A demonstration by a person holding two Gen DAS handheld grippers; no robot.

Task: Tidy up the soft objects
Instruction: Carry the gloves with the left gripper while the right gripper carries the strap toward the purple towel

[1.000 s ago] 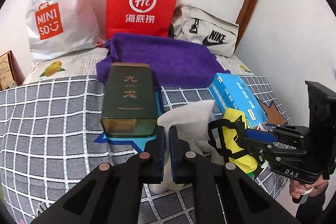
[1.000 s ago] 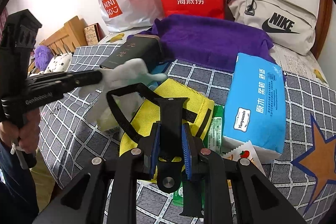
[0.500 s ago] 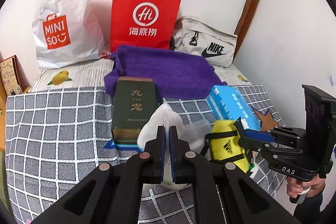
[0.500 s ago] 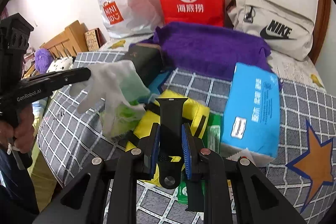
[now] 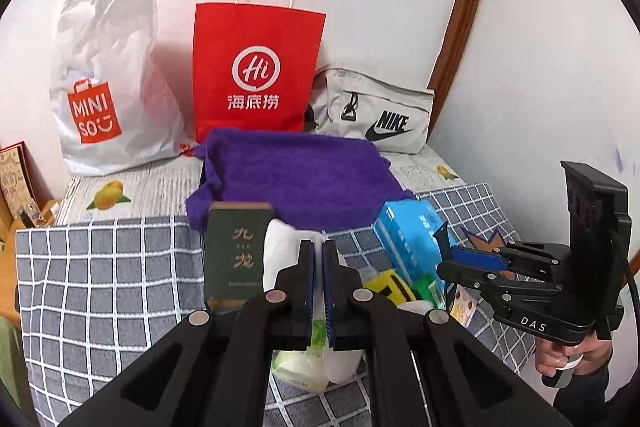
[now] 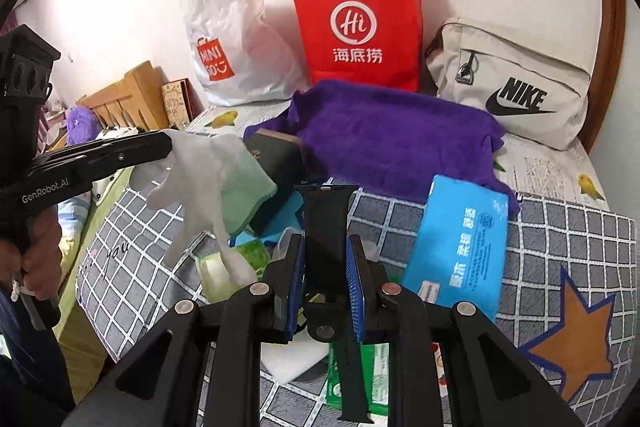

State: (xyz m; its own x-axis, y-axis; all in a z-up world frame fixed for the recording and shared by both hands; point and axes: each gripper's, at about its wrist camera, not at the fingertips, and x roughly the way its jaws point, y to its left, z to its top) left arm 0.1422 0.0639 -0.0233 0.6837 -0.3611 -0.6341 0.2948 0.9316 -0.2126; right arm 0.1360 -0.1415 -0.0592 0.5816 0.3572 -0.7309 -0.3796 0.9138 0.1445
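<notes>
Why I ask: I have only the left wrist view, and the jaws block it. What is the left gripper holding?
Observer: The right wrist view shows the left gripper shut on a white glove, which dangles above the checked bedspread.
Operator: And the right gripper? I see it only side-on.
Observer: The right gripper has its jaws clamped on a black watch strap, which stands upright between them.

A: What has changed?
B: Both grippers have risen. The left gripper (image 5: 318, 281) has lifted the white glove (image 6: 208, 179) clear of the bed; the right gripper (image 6: 326, 283) raised its black strap (image 6: 326, 223), leaving the yellow pouch (image 5: 388, 287) below.
</notes>
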